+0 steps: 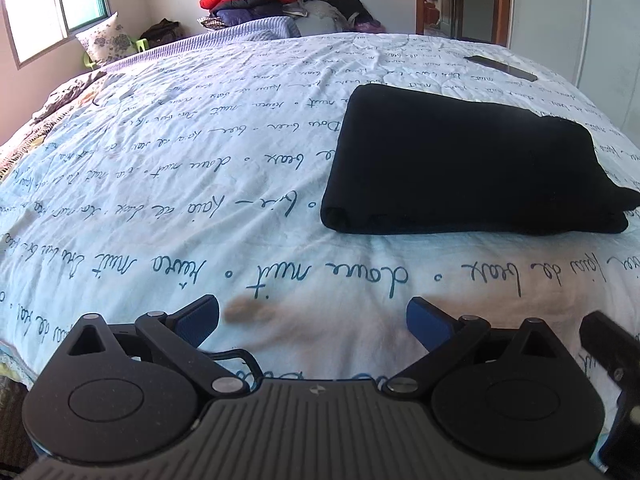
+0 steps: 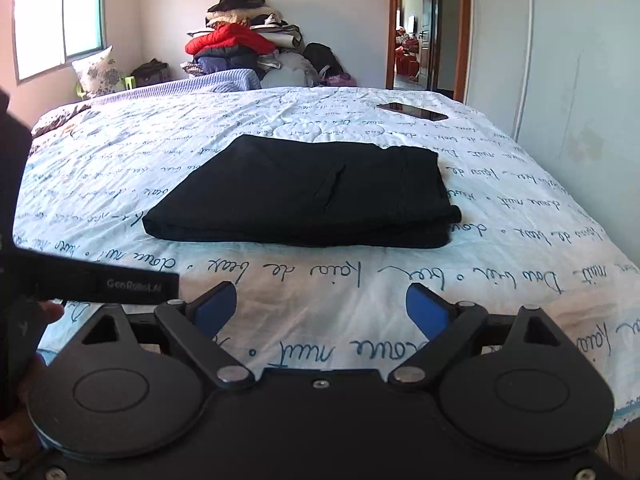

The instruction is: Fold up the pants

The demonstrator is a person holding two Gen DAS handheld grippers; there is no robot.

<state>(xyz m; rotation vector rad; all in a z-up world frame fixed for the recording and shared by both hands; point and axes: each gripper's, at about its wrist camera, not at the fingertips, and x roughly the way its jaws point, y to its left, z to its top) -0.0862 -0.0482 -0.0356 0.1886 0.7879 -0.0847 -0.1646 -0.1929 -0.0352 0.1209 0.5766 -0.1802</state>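
Note:
The black pants (image 1: 464, 164) lie folded into a flat rectangular stack on the bed, right of centre in the left wrist view and at centre in the right wrist view (image 2: 304, 194). My left gripper (image 1: 313, 320) is open and empty, held above the bed's near edge, short of the pants and to their left. My right gripper (image 2: 321, 308) is open and empty, also near the front edge, straight in front of the pants and apart from them.
The bed has a white cover with blue script (image 1: 160, 184). A dark phone (image 2: 412, 111) lies at the far right of the bed. A pile of clothes (image 2: 236, 46) and a pillow (image 2: 98, 68) sit beyond the far edge. A doorway (image 2: 416, 28) is at back right.

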